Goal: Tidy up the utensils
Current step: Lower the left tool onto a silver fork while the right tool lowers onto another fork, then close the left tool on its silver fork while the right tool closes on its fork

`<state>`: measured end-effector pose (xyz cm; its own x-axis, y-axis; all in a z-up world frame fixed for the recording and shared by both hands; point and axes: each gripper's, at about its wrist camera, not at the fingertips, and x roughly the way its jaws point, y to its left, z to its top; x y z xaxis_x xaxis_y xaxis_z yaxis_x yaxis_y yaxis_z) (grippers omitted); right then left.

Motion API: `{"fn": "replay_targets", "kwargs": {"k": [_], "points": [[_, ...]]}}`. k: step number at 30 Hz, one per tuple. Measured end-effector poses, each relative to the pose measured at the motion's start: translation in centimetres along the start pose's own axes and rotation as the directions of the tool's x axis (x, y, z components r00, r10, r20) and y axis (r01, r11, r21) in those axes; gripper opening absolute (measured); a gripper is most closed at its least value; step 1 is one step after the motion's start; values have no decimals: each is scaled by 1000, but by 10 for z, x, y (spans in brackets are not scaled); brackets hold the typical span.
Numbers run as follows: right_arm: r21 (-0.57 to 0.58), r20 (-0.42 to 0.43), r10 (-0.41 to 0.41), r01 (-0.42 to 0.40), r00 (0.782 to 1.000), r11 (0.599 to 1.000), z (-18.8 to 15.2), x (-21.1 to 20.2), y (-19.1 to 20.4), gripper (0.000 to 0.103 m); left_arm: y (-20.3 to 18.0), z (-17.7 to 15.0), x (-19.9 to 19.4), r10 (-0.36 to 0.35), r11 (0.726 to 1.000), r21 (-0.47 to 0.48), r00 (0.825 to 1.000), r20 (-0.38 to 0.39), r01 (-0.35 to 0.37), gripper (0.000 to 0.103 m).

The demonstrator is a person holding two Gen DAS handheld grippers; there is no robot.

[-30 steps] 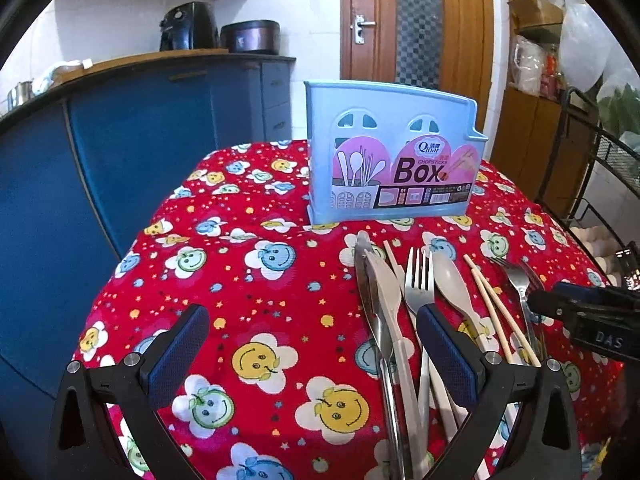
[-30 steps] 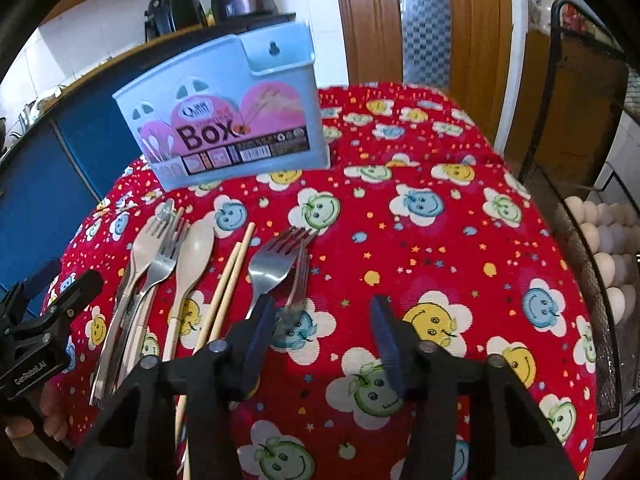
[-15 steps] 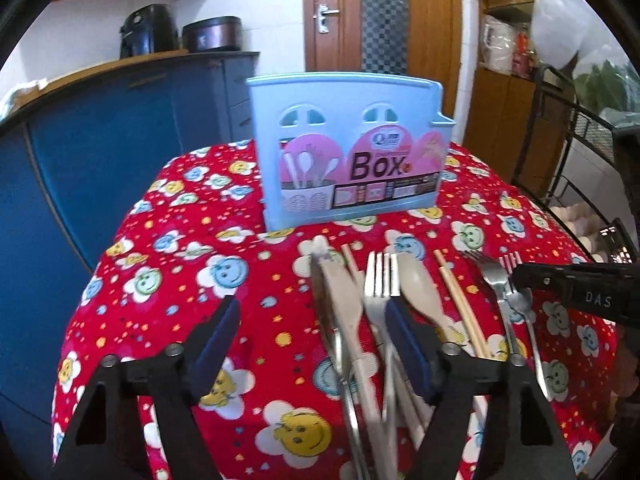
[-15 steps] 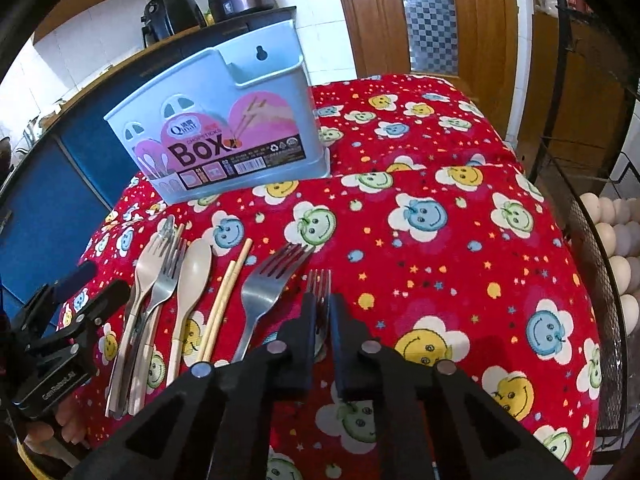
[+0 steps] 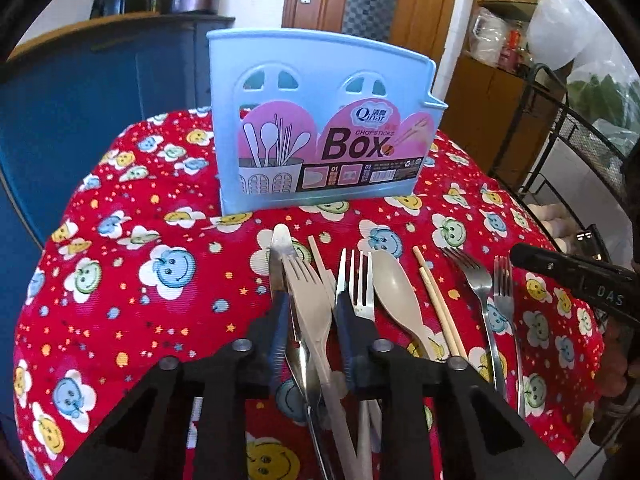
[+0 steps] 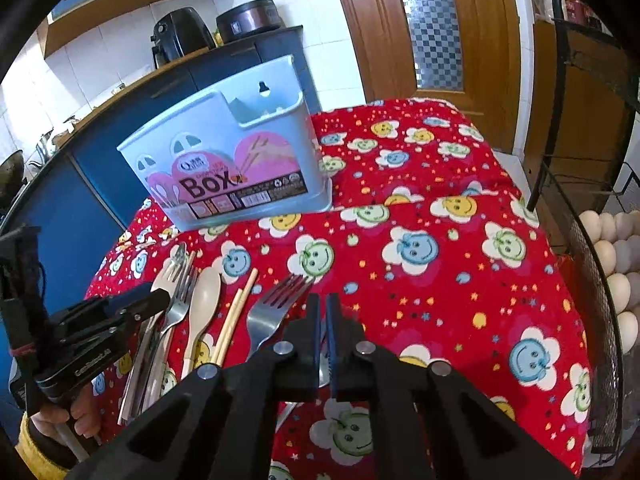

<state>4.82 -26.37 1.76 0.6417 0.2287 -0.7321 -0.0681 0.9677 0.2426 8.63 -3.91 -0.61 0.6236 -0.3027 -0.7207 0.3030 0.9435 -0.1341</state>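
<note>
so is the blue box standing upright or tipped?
Upright. The blue box stands on its base on the tablecloth, open top upward, label reading level.

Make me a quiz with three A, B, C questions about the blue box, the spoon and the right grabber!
1. Where does the blue box stand?
A. Behind the spoon, upright
B. On top of the spoon
C. Tipped over on the floor

2. What colour is the spoon?
A. Green
B. Beige
C. Black

3. What is the right gripper doing?
A. Gaping wide open
B. Holding the blue box
C. Pinching the small metal fork

Answers:
1 A, the box stands upright farther back on the table than the spoon.
2 B, the spoon is pale beige.
3 C, in the right wrist view the fingers are almost together, with silver metal showing between them.
</note>
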Motion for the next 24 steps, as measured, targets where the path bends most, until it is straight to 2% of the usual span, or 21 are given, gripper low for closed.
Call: {"fn": "replay_targets", "kwargs": {"k": [6, 9, 13, 15, 17, 18, 24], "points": [[1, -7, 8, -8, 1000, 1000, 2, 4, -2, 4, 3, 6, 7, -35, 999, -11, 999, -21, 35, 14], [11, -18, 12, -12, 1000, 1000, 0, 6, -5, 4, 3, 9, 9, -49, 999, -6, 999, -22, 49, 5], [23, -31, 8, -7, 999, 1000, 0, 7, -10, 5, 2, 11, 1, -58, 998, -17, 998, 12, 58, 4], [34, -43, 19, -18, 999, 999, 0, 7, -12, 11, 4, 13, -5, -66, 997, -33, 997, 28, 67, 4], [36, -52, 25, -23, 998, 999, -2, 7, -14, 30, 6, 14, -10, -71, 996, -47, 996, 46, 73, 4], [36, -57, 23, -21, 998, 999, -2, 6, -15, 33, 7, 15, -12, -72, 996, -52, 996, 52, 74, 4], [72, -113, 43, -35, 993, 997, -8, 17, -23, 34, 12, 15, -26, -88, 992, -86, 991, 100, 97, 3]]}}
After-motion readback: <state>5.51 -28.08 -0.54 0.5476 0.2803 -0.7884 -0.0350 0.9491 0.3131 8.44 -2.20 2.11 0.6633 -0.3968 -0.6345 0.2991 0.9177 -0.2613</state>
